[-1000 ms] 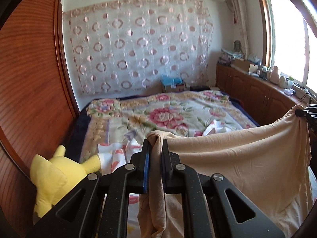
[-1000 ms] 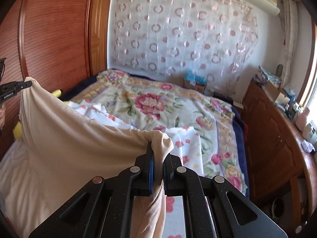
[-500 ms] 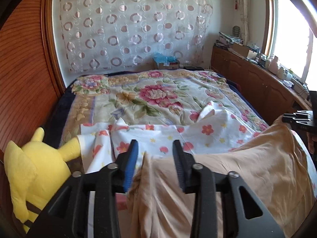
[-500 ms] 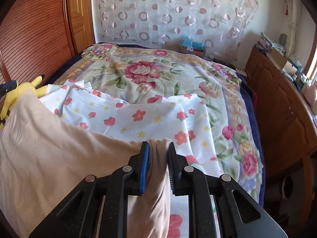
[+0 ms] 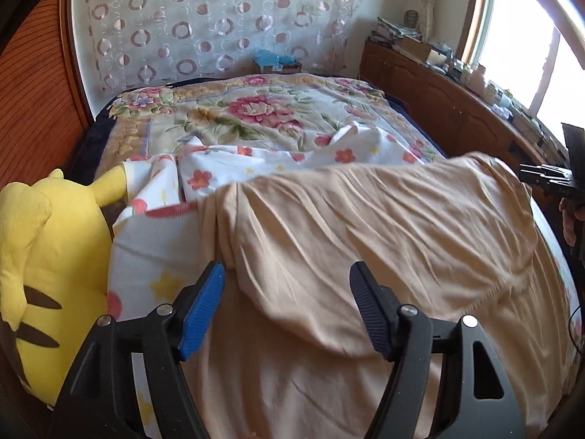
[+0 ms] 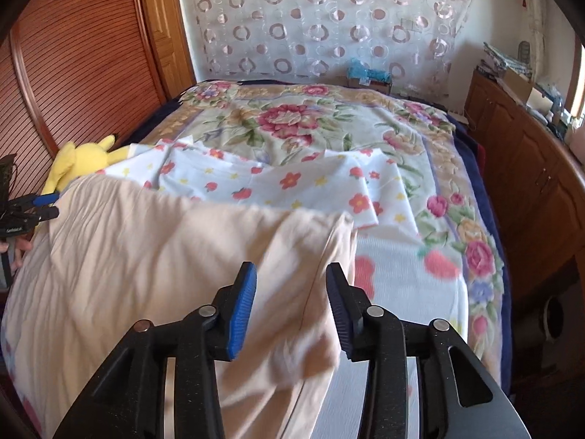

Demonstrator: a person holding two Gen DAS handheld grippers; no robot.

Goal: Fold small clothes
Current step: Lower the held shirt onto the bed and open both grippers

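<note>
Release step in hand: the beige garment [image 5: 365,241] lies spread on the bed, just on the near side of the white flowered cloth [image 5: 278,168], its far edge overlapping that cloth. The left gripper [image 5: 287,292] has just been opening and its jaws stand wide, the garment's near corner between them but untouched by the pads. The right gripper [image 6: 290,300] has likewise just been opening; its jaws stand at a moderate gap with the garment's right edge loose between them, blurred and apparently settling.

Judgement: the laying-flat is done and no fold is made yet. The next move calls for smoothing, then fresh grips on two corners or one edge to carry it across.

The garment is thin, soft knit, heavily creased, roughly rectangular with a rolled right edge. The flowered cloth is light woven cotton, rumpled. A yellow plush toy [image 5: 44,263] sits left of the flowered cloth, and the floral bedspread [image 6: 292,120] stretches beyond it.
</note>
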